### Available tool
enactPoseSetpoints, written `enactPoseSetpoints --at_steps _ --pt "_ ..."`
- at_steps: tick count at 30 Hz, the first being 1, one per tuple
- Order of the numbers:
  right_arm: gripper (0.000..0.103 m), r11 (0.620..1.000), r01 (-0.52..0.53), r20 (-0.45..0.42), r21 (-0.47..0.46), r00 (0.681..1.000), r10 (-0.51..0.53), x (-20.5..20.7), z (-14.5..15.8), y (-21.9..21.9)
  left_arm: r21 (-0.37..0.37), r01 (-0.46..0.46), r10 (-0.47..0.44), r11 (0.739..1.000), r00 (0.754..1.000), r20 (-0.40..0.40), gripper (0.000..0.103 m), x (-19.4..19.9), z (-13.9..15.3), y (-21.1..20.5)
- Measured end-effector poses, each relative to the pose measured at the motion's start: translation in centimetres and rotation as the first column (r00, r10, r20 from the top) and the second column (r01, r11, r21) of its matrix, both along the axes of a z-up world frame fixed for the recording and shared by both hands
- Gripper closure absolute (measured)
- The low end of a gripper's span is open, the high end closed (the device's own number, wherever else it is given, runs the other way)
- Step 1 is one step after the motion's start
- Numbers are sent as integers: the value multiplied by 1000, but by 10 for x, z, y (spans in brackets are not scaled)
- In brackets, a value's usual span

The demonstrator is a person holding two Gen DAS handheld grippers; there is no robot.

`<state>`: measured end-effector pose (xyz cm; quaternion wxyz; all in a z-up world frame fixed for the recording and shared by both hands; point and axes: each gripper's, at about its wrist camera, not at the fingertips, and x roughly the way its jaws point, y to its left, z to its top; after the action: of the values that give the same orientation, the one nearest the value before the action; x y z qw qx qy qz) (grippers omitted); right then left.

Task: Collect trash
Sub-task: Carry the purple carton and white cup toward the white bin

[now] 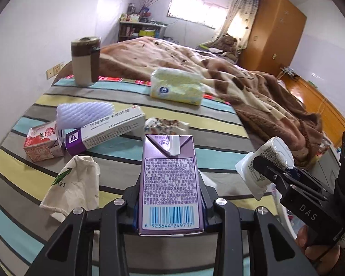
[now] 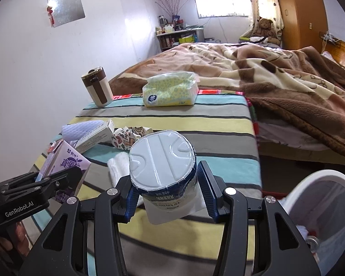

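**Both grippers loaded: carton in the left, cup in the right**

Left wrist view: the left gripper (image 1: 170, 195) pinches a purple carton (image 1: 170, 179) by its sides, barcode end toward the camera, held clear above the striped cloth (image 1: 195, 119); at 3 o'clock the right gripper (image 1: 268, 172) clamps a white cup (image 1: 264, 161), with a hand (image 1: 319, 250) below it at 4 o'clock; at 9 o'clock lie a red carton (image 1: 41, 146) and, touching it, a long box (image 1: 103, 133) with a foam net (image 1: 82, 112) resting on it; a cloth bag (image 1: 76, 186) lies at 8 o'clock; a crumpled wrapper (image 1: 165, 125) sits just beyond the carton; a tissue pack (image 1: 176, 86) lies at 12 o'clock, a mug (image 1: 85, 61) at 11 o'clock, and the blanket (image 1: 253, 87) covers the bed at 1 o'clock.

Right wrist view: the right gripper (image 2: 165, 184) squeezes the cup (image 2: 163, 161) between its blue pads, sealed foil lid facing the camera; at 9 o'clock the left gripper (image 2: 55, 179) grips the purple carton (image 2: 66, 165); a white bin (image 2: 322, 214) stands at 4 o'clock beside the cloth's (image 2: 195, 119) edge, with some rubbish inside; the wrapper (image 2: 128, 135), long box (image 2: 96, 133) and foam net (image 2: 80, 128) lie at 10 to 11 o'clock; the tissue pack (image 2: 170, 89) sits at 12 o'clock, the mug (image 2: 97, 86) left of it.
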<state>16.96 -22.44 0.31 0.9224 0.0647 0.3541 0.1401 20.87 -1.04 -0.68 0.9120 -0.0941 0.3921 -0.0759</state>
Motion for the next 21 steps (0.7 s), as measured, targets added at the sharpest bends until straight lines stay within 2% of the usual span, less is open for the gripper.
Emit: enactPoseSetpoints --at_steps 10,21 --pt "54 997 80 24 11 996 -80 -37 13 -30 -13 111 -111 994 993 41 65 -31 20 -36" --pt "54 975 221 32 -10 975 -220 -73 18 -77 -12 280 -279 960 959 58 65 -53 30 -107"
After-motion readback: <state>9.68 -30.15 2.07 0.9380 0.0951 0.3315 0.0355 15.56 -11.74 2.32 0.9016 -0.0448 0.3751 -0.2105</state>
